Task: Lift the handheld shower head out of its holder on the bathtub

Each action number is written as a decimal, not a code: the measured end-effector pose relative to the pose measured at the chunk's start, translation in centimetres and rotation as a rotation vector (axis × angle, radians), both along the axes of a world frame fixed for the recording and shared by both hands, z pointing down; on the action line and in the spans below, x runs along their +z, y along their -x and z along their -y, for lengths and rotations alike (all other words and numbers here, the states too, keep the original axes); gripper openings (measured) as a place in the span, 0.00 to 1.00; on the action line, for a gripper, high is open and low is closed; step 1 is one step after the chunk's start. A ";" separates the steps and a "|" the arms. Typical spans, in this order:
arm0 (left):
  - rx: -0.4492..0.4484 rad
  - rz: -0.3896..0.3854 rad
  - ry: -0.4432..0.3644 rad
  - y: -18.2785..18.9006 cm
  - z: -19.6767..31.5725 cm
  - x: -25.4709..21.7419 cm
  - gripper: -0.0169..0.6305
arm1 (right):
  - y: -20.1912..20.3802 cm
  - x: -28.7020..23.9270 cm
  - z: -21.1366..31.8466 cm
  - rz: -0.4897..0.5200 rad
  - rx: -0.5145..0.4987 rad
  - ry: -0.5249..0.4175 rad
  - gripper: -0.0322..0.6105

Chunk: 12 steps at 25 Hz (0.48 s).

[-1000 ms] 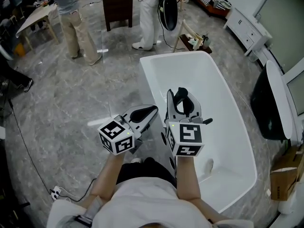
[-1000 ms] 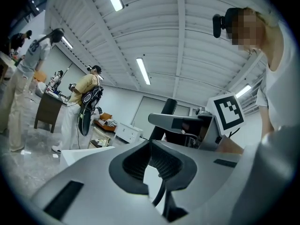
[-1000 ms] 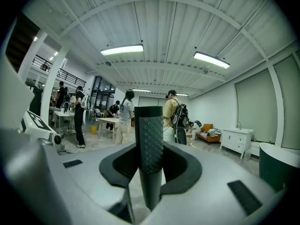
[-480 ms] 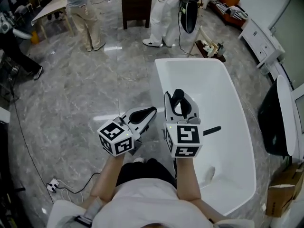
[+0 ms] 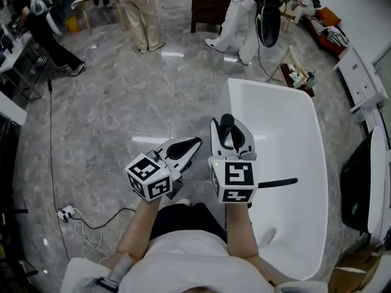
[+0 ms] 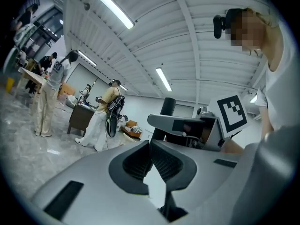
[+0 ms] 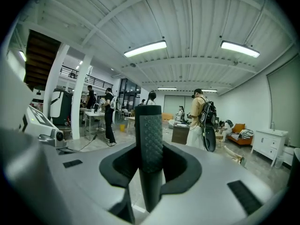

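Left of the bathtub (image 5: 281,124) we have open marble floor (image 5: 122,115) to sweep through (a power strip (image 5: 66,212) lies near our feet); people (image 5: 143,17) and a cabinet (image 5: 211,2) stand well beyond.

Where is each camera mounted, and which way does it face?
Head view: on the person's head, facing down at the white bathtub and grey marble floor; shows forearms, left gripper, right gripper.
Left gripper view: on the left gripper, facing level across the room; shows its shut fingers, the right gripper.
Right gripper view: on the right gripper, facing the room; shows fingers gripping a black dotted rod.
All share the dark wooden cabinet.
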<state>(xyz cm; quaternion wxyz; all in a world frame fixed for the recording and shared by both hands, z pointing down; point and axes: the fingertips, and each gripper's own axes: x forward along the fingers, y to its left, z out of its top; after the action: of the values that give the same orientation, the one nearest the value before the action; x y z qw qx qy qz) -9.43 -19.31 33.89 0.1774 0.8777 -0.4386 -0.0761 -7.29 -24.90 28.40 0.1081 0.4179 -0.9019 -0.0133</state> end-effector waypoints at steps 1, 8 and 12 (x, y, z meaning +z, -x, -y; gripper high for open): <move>-0.018 0.000 0.002 0.7 -0.2 0.1 0.06 | 0.9 0.1 -0.1 -0.001 -0.019 0.003 0.25; -0.160 -0.006 0.027 6.1 -2.3 0.5 0.06 | 6.7 0.5 -1.9 -0.018 -0.151 0.011 0.25; -0.221 -0.013 0.027 8.7 -3.2 0.2 0.06 | 9.4 0.0 -2.5 -0.010 -0.205 0.009 0.24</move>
<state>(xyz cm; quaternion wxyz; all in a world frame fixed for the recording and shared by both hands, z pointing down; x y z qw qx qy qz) -18.12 -16.08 34.08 0.1823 0.8211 -0.5324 -0.0949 -16.72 -22.40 28.41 0.1126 0.3230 -0.9394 -0.0224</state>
